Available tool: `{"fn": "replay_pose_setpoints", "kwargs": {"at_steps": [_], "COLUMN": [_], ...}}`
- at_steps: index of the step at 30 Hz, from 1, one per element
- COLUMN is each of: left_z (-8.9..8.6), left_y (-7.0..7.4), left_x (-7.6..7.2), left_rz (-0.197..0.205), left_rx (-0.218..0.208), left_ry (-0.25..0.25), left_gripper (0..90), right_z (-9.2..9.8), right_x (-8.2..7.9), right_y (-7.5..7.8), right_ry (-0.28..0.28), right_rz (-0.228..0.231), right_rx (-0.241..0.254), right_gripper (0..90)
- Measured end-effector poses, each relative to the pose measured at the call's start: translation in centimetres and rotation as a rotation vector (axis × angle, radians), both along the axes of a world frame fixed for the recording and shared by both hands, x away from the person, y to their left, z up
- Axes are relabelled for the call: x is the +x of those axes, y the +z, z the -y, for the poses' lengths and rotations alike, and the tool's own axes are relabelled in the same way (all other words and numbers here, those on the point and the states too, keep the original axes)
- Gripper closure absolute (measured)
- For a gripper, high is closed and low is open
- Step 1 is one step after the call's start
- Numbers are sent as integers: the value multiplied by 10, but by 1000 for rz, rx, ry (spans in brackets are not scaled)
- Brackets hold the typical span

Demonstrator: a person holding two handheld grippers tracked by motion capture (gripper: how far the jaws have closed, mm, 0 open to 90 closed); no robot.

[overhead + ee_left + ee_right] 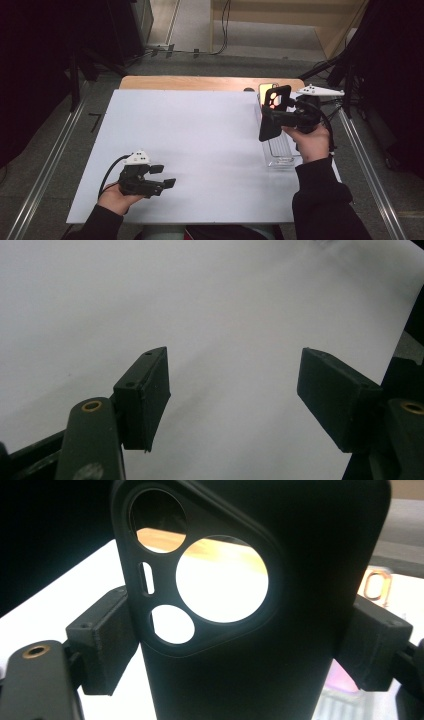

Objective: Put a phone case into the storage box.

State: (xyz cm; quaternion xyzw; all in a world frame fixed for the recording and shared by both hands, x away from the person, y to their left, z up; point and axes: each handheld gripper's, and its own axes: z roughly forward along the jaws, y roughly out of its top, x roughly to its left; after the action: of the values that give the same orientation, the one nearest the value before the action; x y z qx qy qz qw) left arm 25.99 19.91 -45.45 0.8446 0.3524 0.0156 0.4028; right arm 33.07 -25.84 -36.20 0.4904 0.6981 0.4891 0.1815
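Note:
A black phone case (272,114) with round camera cut-outs is held upright above the right side of the white table, and my right gripper (280,117) is shut on it. In the right gripper view the case (250,630) stands between both pads (105,645), which press on its side edges. My left gripper (162,176) hovers low over the front left of the table with its jaws open; in the left gripper view the gripper (235,395) has only the white tabletop between its fingers (145,395).
A clear plastic tray (280,150) lies on the table under the held case. A phone with a lit screen (266,90) stands behind the case at the back right. The white sheet (190,140) covers a wooden table; metal rails run along both sides.

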Motion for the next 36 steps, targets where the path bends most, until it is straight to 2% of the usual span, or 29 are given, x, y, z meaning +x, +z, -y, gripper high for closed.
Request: {"fn": "replay_pose_setpoints", "kwargs": {"at_steps": [5,8,14,20,23,30,36], "left_z": [-1,-2,-3,-2,-2,-2,0], "left_y": [0,0,-1,-1,-2,-2,-3], "left_x": [1,1,2,5,5,5,6], "left_rz": [2,3,2,2,0,3,0], "left_rx": [-6,-6,-8,-17,-8,-13,-9], "left_ry": [5,1,4,9,7,6,4], "left_gripper": [296,296,296,296,296,296,296], "right_z": [11,21,35,31,30,21,19], "right_x": [16,25,43,69,80,99,111], "right_y": [-4,-8,-22,-44,-55,-80,-91], "right_ry": [-68,-102,-169,-232,-258,-271,-309], "right_rz": [2,0,-21,-53,-70,-109,-88], "right_rx": [-24,-21,-25,-60,-57,-102,-84], "right_gripper": [128,128,128,127,127,127,126]}}
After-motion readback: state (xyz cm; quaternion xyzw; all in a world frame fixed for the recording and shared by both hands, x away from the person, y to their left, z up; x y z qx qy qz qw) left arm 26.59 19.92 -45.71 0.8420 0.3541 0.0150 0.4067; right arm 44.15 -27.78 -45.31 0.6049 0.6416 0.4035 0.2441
